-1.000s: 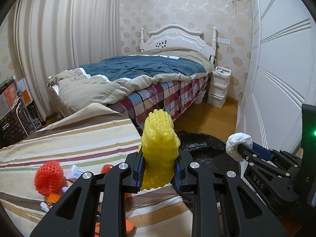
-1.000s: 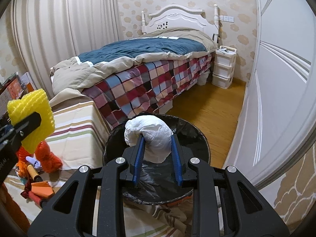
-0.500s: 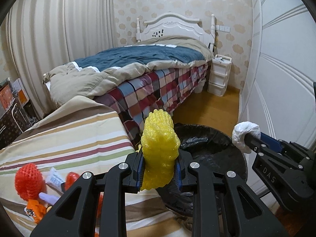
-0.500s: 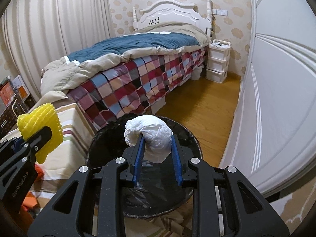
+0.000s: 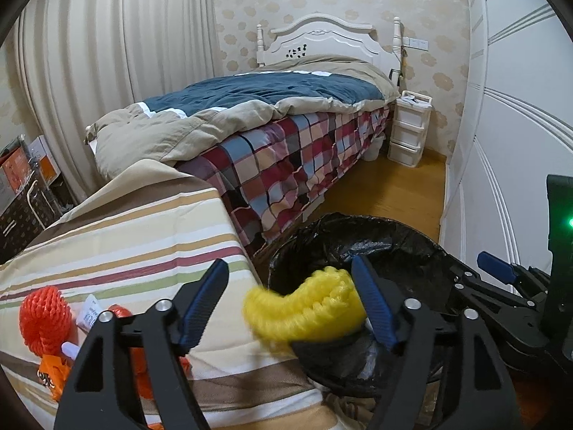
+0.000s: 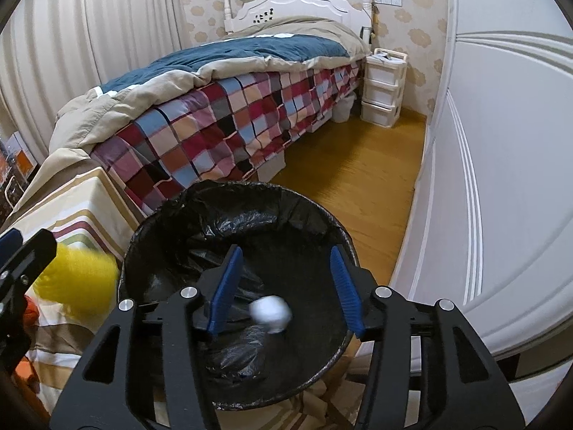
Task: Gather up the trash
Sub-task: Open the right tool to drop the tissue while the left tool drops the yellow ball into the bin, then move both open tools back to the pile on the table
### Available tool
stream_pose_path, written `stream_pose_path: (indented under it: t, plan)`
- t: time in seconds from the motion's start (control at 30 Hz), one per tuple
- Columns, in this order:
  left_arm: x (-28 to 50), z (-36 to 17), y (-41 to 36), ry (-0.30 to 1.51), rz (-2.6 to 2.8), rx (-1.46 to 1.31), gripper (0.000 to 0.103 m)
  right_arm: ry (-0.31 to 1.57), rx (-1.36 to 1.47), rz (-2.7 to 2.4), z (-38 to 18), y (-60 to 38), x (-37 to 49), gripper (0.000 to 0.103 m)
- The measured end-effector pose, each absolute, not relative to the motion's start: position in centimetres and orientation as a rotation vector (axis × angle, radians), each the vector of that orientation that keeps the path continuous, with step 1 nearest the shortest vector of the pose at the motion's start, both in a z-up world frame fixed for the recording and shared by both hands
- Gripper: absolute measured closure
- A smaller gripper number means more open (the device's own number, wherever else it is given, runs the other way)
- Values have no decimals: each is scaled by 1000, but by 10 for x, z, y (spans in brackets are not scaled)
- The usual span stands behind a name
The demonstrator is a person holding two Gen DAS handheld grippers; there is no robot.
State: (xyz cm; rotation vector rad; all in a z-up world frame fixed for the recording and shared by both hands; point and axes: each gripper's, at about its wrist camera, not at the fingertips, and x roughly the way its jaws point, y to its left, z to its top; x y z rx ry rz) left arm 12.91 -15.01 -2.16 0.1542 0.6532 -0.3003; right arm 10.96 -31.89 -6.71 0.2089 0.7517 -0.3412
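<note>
1 yellow foam fruit net point(image 5: 304, 308); 1 white crumpled tissue wad point(image 6: 271, 311); 1 black-lined round bin point(image 6: 172, 215); 2 orange foam nets point(image 5: 43, 313); 1 white 3-drawer plastic unit point(image 5: 408, 127).

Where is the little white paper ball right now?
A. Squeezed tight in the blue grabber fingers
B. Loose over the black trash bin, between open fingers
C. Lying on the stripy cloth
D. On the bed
B: the white paper ball is blurred and loose over the trash bin, with the right gripper jaws, which have just been opening, standing apart and not touching it.
</note>
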Motion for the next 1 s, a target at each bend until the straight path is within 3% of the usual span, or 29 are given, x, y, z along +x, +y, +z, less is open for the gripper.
stream_pose_path:
  t: [0.1, 0.67, 1.0]
  plan:
    - [124, -18, -145, 654, -296, 142, 27, 745, 212, -344, -65, -317, 105, 45]
    - [87, 7, -68, 633, -202, 74, 23, 701, 220, -261, -35, -267, 69, 32]
    - [69, 5, 8, 643, -65, 26, 22, 693, 198, -130, -23, -210, 57, 31]
